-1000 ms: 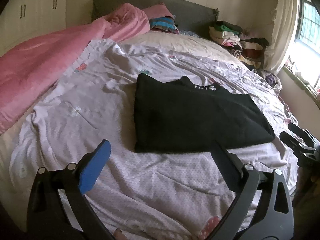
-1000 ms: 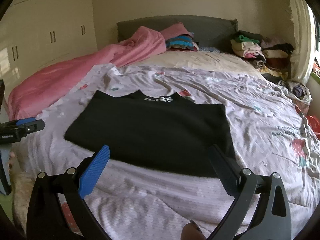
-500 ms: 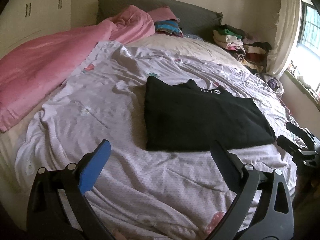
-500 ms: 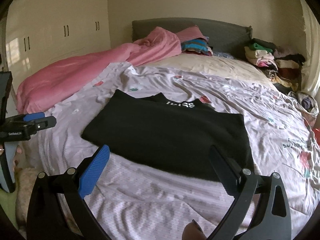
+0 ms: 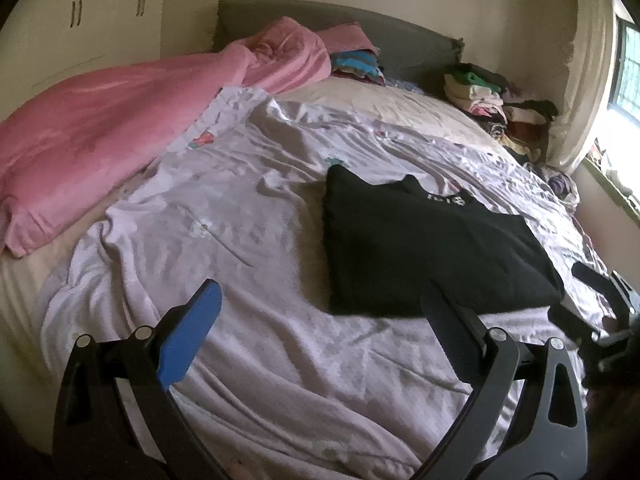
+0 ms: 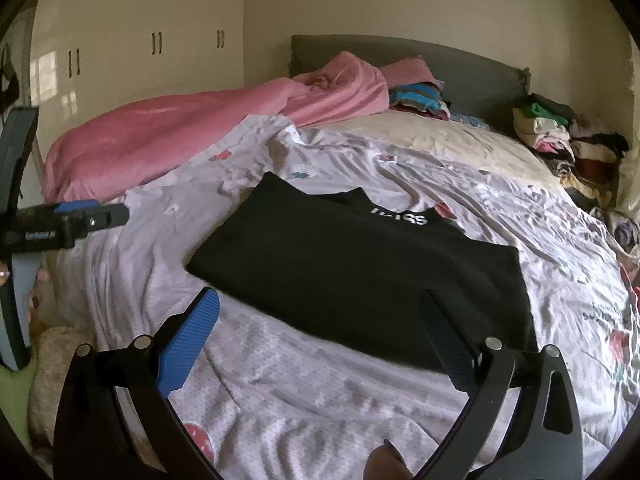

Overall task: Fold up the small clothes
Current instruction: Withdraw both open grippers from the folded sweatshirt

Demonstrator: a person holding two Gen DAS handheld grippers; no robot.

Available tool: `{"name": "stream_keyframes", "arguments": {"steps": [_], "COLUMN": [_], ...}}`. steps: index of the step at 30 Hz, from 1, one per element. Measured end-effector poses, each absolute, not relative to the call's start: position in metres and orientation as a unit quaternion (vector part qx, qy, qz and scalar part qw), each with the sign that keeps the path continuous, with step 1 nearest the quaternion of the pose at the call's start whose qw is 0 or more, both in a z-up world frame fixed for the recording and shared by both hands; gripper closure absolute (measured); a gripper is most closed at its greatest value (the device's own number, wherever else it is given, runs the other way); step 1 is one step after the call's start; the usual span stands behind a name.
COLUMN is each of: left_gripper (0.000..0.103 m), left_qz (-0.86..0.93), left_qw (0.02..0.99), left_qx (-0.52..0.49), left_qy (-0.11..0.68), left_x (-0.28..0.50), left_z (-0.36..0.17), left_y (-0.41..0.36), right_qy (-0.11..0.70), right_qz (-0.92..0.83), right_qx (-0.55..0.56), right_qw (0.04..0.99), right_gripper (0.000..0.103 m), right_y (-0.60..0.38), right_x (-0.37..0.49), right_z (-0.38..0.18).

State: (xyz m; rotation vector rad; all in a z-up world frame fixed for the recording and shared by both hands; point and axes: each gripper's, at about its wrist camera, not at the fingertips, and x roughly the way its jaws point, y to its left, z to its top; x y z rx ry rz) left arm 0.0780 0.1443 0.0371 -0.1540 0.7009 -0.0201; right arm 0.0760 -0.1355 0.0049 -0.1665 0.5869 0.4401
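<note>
We see a folded black garment [image 5: 432, 248] lying flat on the pale floral sheet [image 5: 240, 248] of the bed, white lettering showing at its collar. In the left wrist view it sits toward 2 o'clock from the left hand-held gripper [image 5: 320, 316], whose fingers are spread wide with nothing between them, held above the sheet and apart from the garment. In the right wrist view the garment [image 6: 360, 276] lies at 12 o'clock, just ahead of the right hand-held gripper [image 6: 320, 320], whose fingers are likewise spread wide and empty; its dark fingertip overlaps the garment's near edge in the picture, though we cannot tell whether it touches. A pink blanket [image 6: 200, 136] is bunched along the bed at 10 o'clock, a pile of clothes [image 6: 560, 136] sits at 2 o'clock by the grey headboard [image 6: 460, 68], and a white wardrobe [image 6: 140, 52] stands at 11 o'clock.
</note>
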Motion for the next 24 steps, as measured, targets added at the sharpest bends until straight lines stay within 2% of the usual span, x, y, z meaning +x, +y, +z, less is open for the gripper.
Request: {"name": "stream_keyframes", "arguments": {"steps": [15,24], "left_gripper": [0.01,0.01], "left_qz": [0.028,0.046], "left_qw": [0.928,0.931], "left_qx": [-0.08,-0.051], "left_qy": [0.362,0.358], "left_x": [0.12,0.171], "left_z": [0.028,0.031], "left_y": [0.168,0.163], "right_qy": [0.305,0.319], "right_qz": [0.243,0.253], "right_qx": [-0.128,-0.172], "right_qw": [0.912,0.897], "right_gripper": [0.004,0.004], "right_y": [-0.078,-0.047], "right_x": [0.104,0.124], "right_z": [-0.023,-0.041]}}
